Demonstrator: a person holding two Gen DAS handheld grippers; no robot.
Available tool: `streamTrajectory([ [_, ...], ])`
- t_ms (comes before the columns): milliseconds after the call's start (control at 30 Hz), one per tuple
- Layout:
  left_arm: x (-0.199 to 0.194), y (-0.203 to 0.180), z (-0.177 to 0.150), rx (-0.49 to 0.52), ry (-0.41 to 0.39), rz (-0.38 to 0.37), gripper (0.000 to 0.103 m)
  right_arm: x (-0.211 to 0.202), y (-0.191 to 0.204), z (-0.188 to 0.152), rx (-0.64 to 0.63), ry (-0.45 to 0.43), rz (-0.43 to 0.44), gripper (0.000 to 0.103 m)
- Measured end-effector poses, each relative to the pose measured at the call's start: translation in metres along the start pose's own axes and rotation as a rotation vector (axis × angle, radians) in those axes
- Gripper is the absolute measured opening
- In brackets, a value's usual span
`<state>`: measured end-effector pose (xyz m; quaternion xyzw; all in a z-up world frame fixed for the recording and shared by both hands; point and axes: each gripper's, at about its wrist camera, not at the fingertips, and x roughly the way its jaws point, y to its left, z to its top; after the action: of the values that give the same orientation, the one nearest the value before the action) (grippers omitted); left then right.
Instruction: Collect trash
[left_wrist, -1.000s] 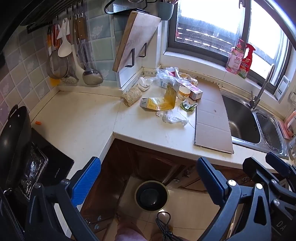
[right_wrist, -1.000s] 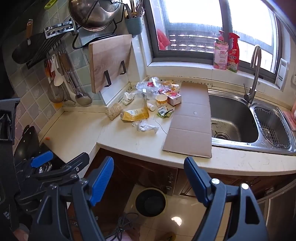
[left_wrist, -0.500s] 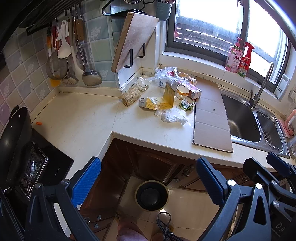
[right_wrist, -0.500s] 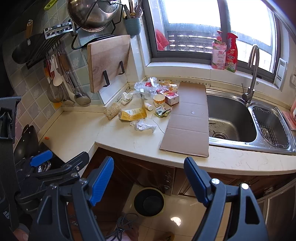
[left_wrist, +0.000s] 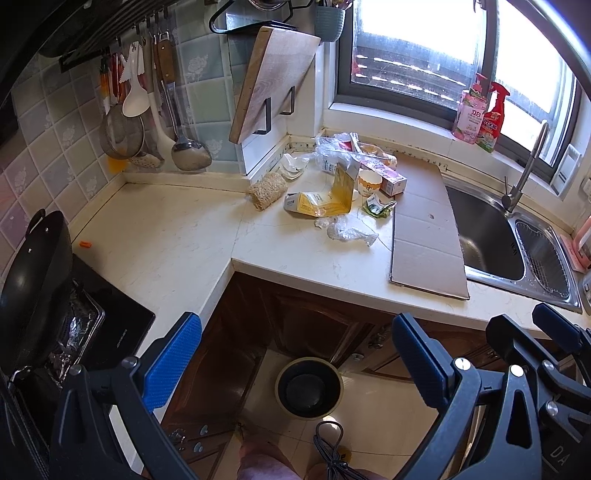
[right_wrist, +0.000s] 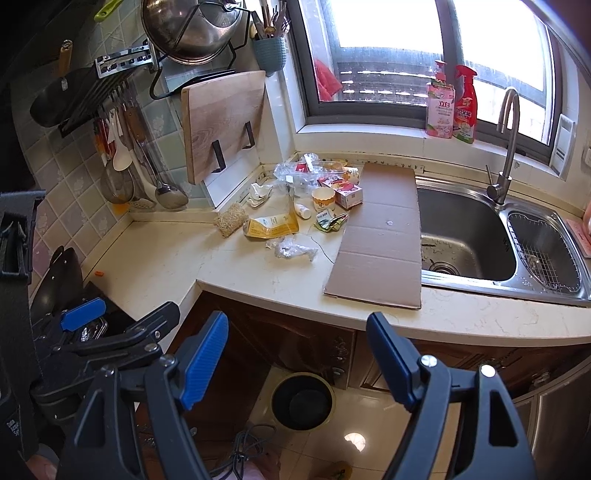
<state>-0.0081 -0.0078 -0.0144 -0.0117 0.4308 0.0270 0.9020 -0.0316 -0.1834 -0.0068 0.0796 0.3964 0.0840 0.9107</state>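
Trash lies on the counter's far corner: a flattened yellow carton (left_wrist: 321, 199) (right_wrist: 273, 226), crumpled clear plastic (left_wrist: 347, 232) (right_wrist: 293, 250), a paper cup (left_wrist: 369, 182) (right_wrist: 323, 199), a green wrapper (left_wrist: 376, 205) (right_wrist: 328, 222), a pink box (right_wrist: 349, 194) and a clear bag (right_wrist: 306, 171). A flat cardboard sheet (left_wrist: 424, 229) (right_wrist: 382, 236) lies beside the sink. A round black bin (left_wrist: 309, 387) (right_wrist: 303, 400) stands on the floor below. My left gripper (left_wrist: 295, 354) and right gripper (right_wrist: 295, 354) are open and empty, held in front of the counter, over the bin.
A steel sink (right_wrist: 465, 236) with tap (right_wrist: 504, 147) is at the right. A black wok (left_wrist: 33, 280) and stove (left_wrist: 110, 325) are at the left. A cutting board (right_wrist: 221, 125), hanging utensils (left_wrist: 155, 110), a loofah scrubber (left_wrist: 266, 190) and spray bottles (right_wrist: 452, 103) line the back.
Both grippers have moved slightly; the view has shifted a little toward the counter. Jaws stay open and nothing on the counter has moved.
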Motion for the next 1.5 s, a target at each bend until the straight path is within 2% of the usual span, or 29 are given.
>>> streamTrajectory([
  [667, -0.01, -0.01, -0.032, -0.081, 0.018, 0.073, 0.101, -0.001, -0.007, -0.015, -0.076, 0.033, 0.106, 0.069],
  [933, -0.014, -0.015, -0.036, -0.085, 0.036, 0.118, 0.101, 0.007, -0.016, -0.018, -0.069, 0.062, 0.168, 0.068],
  [1133, -0.008, -0.011, -0.032, -0.088, 0.058, 0.112, 0.101, 0.021, -0.018, -0.014, -0.042, 0.092, 0.207, 0.065],
  [1300, 0.003, -0.004, -0.022, -0.077, 0.027, 0.038, 0.101, 0.032, -0.019, -0.008, -0.019, 0.096, 0.215, 0.064],
  [1433, 0.017, 0.008, -0.006, -0.112, 0.009, -0.084, 0.101, 0.05, -0.021, -0.002, 0.004, 0.135, 0.191, 0.057],
  [1500, 0.028, 0.012, 0.004, -0.11, 0.007, -0.106, 0.101, 0.06, -0.022, 0.005, 0.021, 0.147, 0.176, 0.055],
])
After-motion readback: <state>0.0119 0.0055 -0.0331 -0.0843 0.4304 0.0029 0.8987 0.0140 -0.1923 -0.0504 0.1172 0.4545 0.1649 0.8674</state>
